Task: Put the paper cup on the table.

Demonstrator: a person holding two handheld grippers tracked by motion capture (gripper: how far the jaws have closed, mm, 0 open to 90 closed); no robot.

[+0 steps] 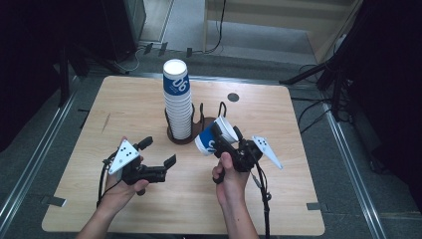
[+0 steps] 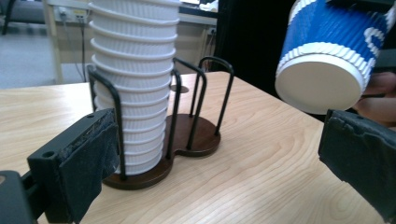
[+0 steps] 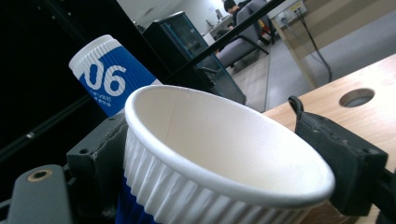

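The pale wooden worktop [image 1: 124,107] carries a dark brown round-based wire cup holder [image 1: 196,130] near its middle, just beside a small round hole [image 1: 233,97].

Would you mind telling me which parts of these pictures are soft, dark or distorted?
High view: table evenly lit, surroundings dark. Left gripper view: near pads blurred, cup stack sharp. Right gripper view: held cup looms close and stretched, background tilted and dim.
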